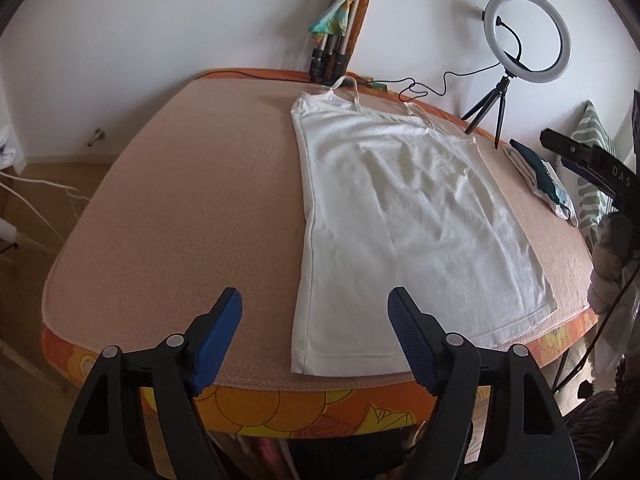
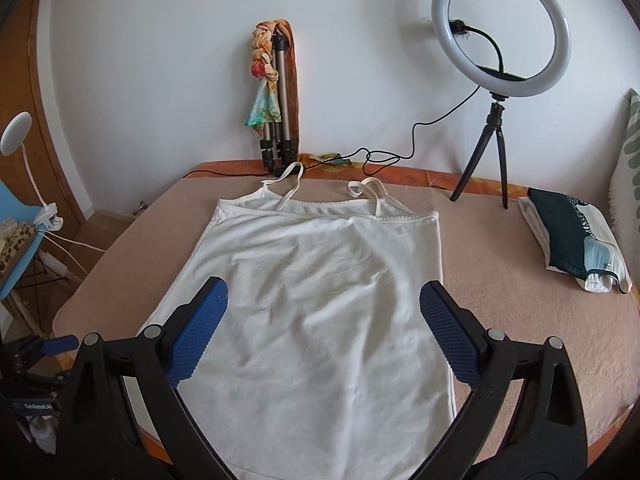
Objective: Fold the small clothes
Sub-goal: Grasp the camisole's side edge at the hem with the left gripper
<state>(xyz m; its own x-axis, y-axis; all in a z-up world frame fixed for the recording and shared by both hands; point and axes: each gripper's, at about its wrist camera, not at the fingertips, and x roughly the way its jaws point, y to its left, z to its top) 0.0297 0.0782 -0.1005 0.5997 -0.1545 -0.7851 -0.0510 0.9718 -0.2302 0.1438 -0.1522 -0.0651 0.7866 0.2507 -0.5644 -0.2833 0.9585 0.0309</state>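
Left tool (image 1: pixel 315 300): blue ribbed pads wide apart, holding nothing, above the near table edge beside the hem. White strappy camisole (image 2: pixel 316 280): flat on the beige cloth-covered table (image 1: pixel 180 200), thin cotton, lightly creased. Right tool (image 2: pixel 324 294): pads wide apart, empty, over the camisole's middle. Folded clothes stack (image 2: pixel 572 240) far right.

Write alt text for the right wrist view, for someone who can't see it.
A white strappy top lies flat on a tan bed cover, straps toward the wall. The open right tool hovers above it, holding nothing. Folded clothes and a ring light stand to the right.
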